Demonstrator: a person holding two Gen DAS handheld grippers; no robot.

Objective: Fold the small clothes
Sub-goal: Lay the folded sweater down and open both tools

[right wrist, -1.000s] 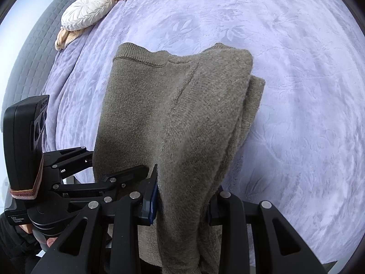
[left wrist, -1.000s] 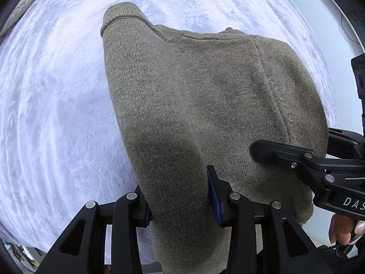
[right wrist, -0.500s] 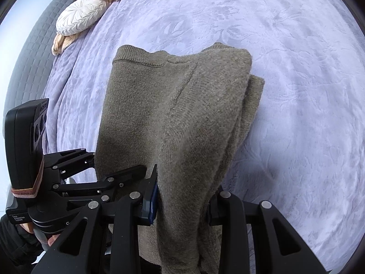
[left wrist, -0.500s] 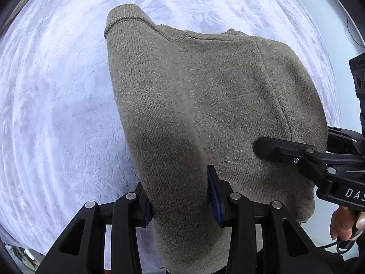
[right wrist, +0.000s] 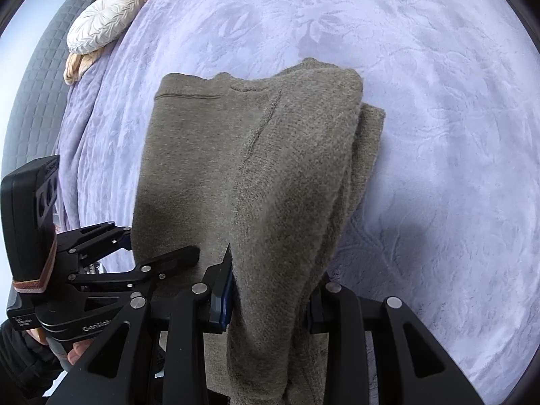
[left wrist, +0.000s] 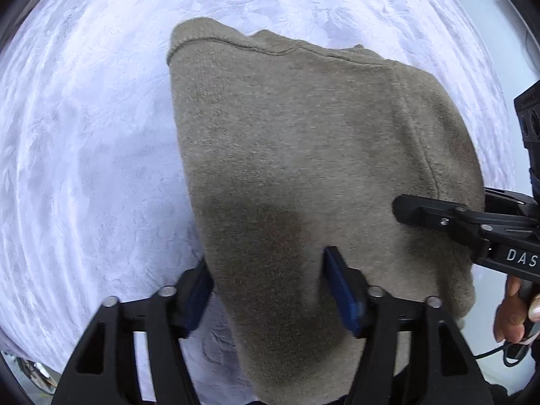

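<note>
While the sweater (left wrist: 314, 175) is draped from the near edge of the bed (left wrist: 84, 168) out across the lilac cover, its near end is gathered between both grippers, so the cloth runs straight away from each of them, with its long axis toward the ribbed hem at the far end. The left gripper (left wrist: 266, 287) is seen with its jaws opening; the knit is between them, and the right-hand pad appears to stand clear of it, though blur makes this uncertain. The right gripper (right wrist: 270, 290) is pinched on the thick folded bundle at the sweater's right edge. Neither hand is clearly nearer. The coming move is judged to turn on laying that near end down flat along this axis.
</note>
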